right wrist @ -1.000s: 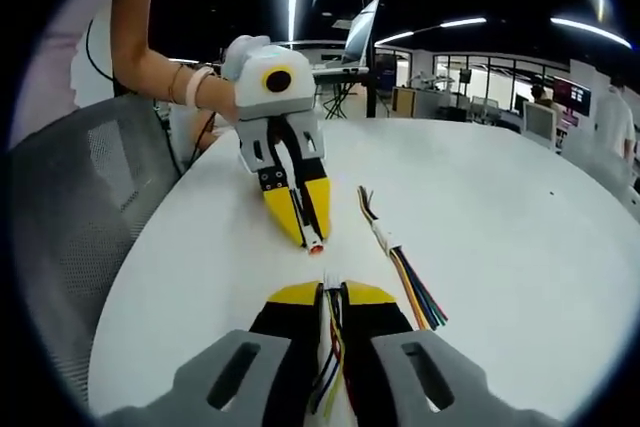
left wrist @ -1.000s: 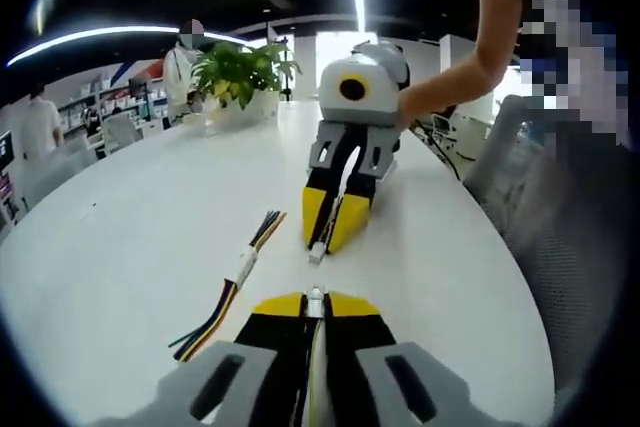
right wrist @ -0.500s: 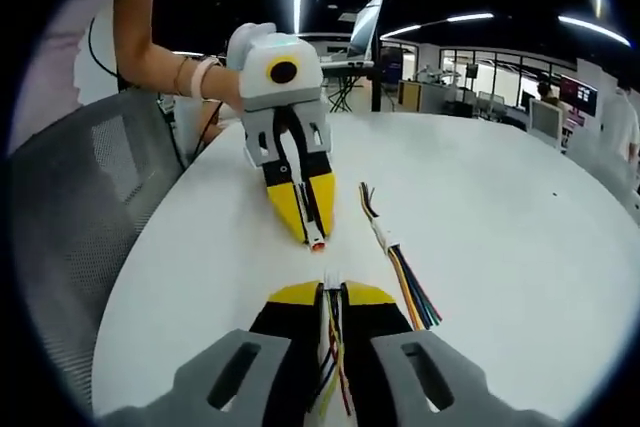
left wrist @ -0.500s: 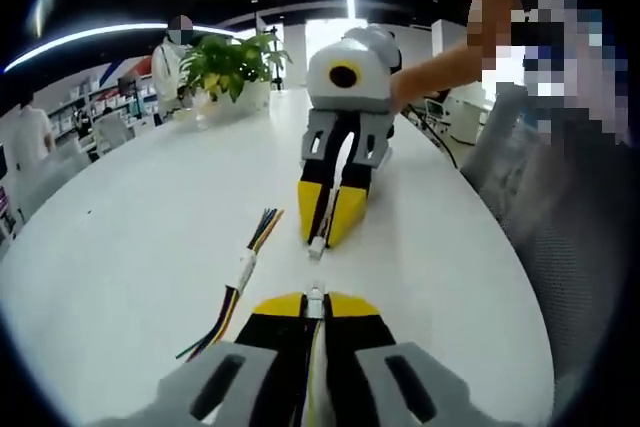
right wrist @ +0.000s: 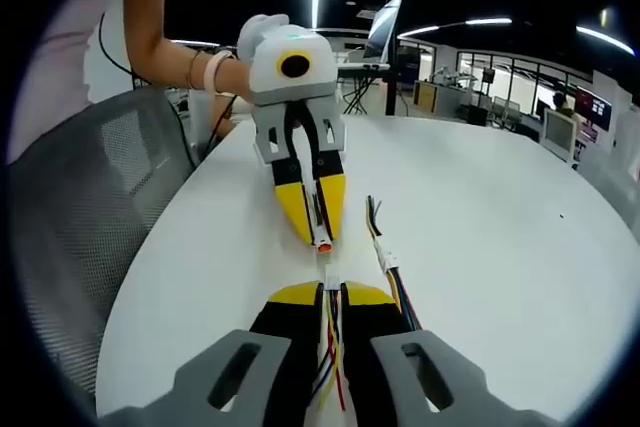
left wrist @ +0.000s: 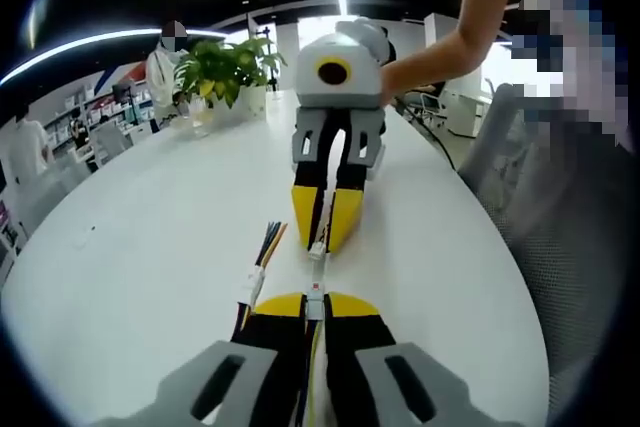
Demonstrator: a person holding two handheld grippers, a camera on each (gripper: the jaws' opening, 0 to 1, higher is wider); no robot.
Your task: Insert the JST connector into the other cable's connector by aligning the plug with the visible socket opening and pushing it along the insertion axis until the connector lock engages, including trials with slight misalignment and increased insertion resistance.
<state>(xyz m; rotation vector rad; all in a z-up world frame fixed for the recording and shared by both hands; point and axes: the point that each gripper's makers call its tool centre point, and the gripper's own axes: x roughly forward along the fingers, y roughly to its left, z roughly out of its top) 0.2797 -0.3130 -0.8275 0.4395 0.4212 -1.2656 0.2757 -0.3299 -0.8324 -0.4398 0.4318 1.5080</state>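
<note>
My left gripper (left wrist: 314, 299) is shut on a small connector with a red-orange face (right wrist: 322, 245), and its cable runs back between the jaws. My right gripper (right wrist: 331, 290) is shut on a white connector (right wrist: 331, 276) with coloured wires trailing back. The two grippers face each other tip to tip over the white table (left wrist: 150, 227). In the left gripper view the right gripper (left wrist: 320, 245) comes in from above with its white connector (left wrist: 318, 250) a short gap from my own tip. In the right gripper view the left gripper (right wrist: 321, 239) points down at mine. The connectors are nearly in line and apart.
A spare joined cable with coloured wires (left wrist: 255, 277) (right wrist: 385, 257) lies flat on the table beside the grippers. A potted plant (left wrist: 225, 67) stands at the far end. A grey mesh chair (right wrist: 90, 207) sits along the table's edge. A laptop (right wrist: 385, 32) is farther back.
The two grippers have closed in on each other, and the gap between the two connectors has shrunk to a small one. The spare cable stays on the table.
</note>
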